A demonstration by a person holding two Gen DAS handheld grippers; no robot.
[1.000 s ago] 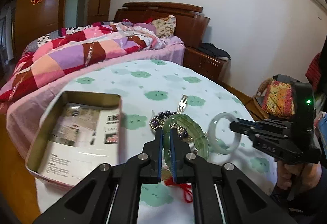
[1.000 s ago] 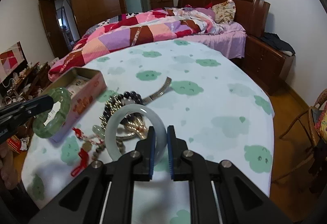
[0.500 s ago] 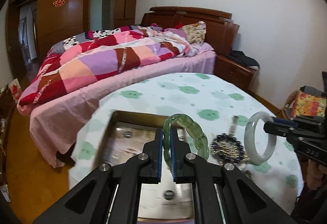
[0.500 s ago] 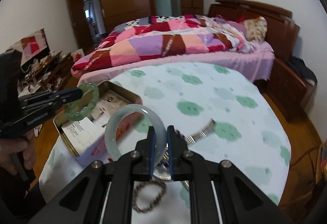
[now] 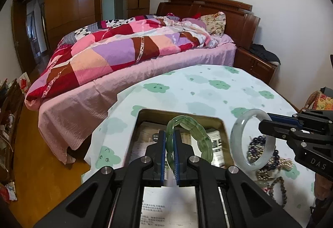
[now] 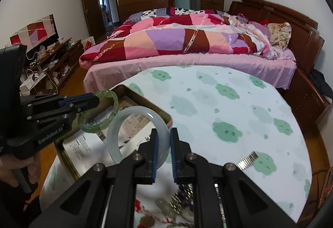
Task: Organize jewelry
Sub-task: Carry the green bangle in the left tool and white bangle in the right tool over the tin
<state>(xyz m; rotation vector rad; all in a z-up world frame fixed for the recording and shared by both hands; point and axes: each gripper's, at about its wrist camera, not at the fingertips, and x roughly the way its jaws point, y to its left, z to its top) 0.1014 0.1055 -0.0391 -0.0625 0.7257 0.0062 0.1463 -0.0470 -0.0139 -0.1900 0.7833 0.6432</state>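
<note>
Green segmented jade is sitting clamped between the blue pads of the left gripper [image 5: 170, 145] in the left wrist view: one green bracelet [image 5: 192, 134], standing on edge and rising just ahead of the fingertips, hanging over the open tin box [image 5: 220, 124] directly beyond and below them. To the right of these tongs, the right gripper [image 5: 268, 122] is reaching in, pinching one pale white bangle [image 5: 239, 144] that is hovering just beside the box's right wall. Below and right of that bangle, a loose heap of beaded jewelry [image 5: 264, 157] is lying on the cloud-print tablecloth [image 5: 208, 86]; how many pieces it holds I cannot tell. In the right wrist view, the right gripper [image 6: 163, 150] is closed on the white bangle [image 6: 116, 134], which is arching up and to the left of its fingertips, over the near corner of the box [image 6: 164, 116]. The left gripper [image 6: 93, 100] is coming in from the left, shut on the green bracelet [image 6: 113, 109] above the box's paper-lined floor. Well to the right of the tongs one metal watch band [image 6: 247, 159] is lying on the cloth, and more beads are showing blurred beneath the fingers. Judging by this, the sorting is at an early stage: two bracelets are in the air about to be boxed, no jewelry can be made out inside the box, and the heap and band are waiting.
</note>
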